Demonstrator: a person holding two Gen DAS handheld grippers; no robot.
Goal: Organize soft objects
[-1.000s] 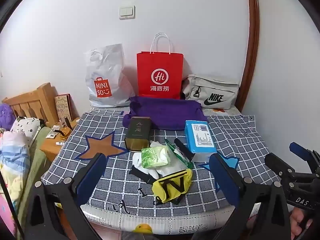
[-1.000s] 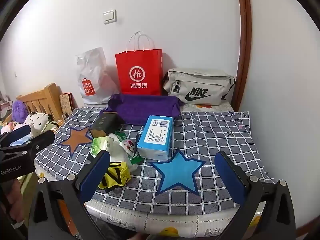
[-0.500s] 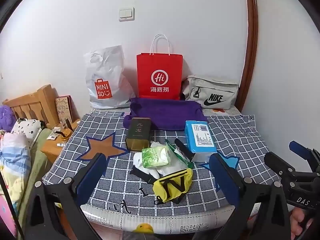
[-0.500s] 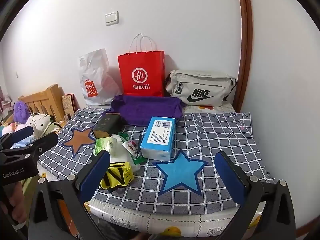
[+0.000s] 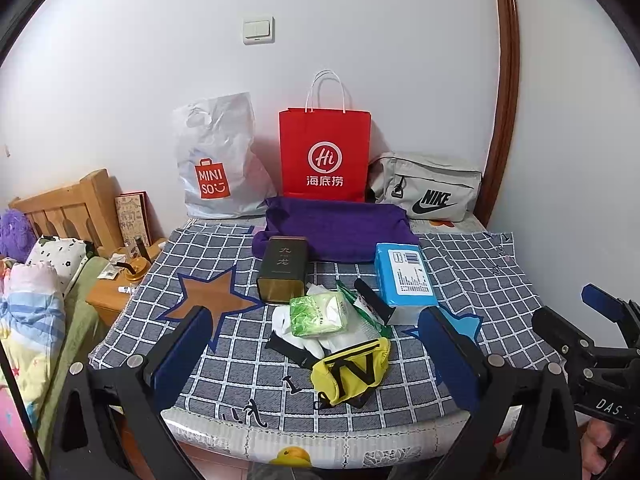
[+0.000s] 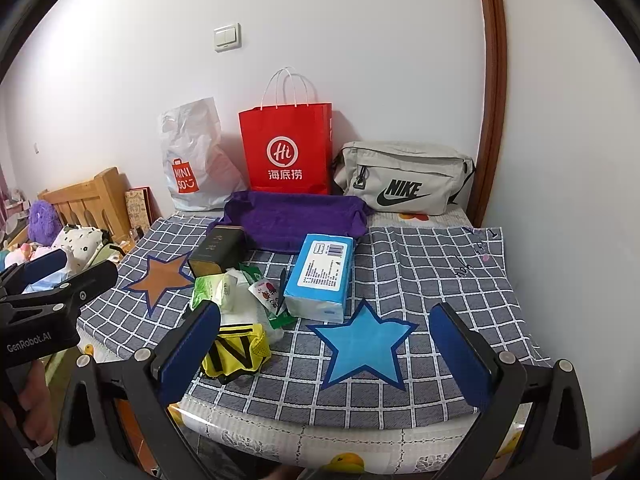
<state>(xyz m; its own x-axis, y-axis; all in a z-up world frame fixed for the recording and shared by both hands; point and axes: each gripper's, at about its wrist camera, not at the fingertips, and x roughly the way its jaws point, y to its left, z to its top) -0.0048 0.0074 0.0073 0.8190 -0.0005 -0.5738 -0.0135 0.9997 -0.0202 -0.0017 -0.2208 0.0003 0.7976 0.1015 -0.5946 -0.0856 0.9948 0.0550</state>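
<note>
A heap of soft things lies near the front of the checked cloth: a yellow-and-black pouch, a green tissue pack, white cloth and a snack packet. Beside it are a blue tissue pack and a dark tin. A purple fabric bin sits behind them. My left gripper hangs open before the heap. My right gripper is open too, above the blue star.
Against the wall stand a white Miniso bag, a red paper bag and a grey Nike bag. A wooden headboard, a small side table and bedding lie to the left.
Both views have shifted slightly, as if the grippers rose or tilted down a little. Nothing on the cloth has moved, and both grippers stay open.
</note>
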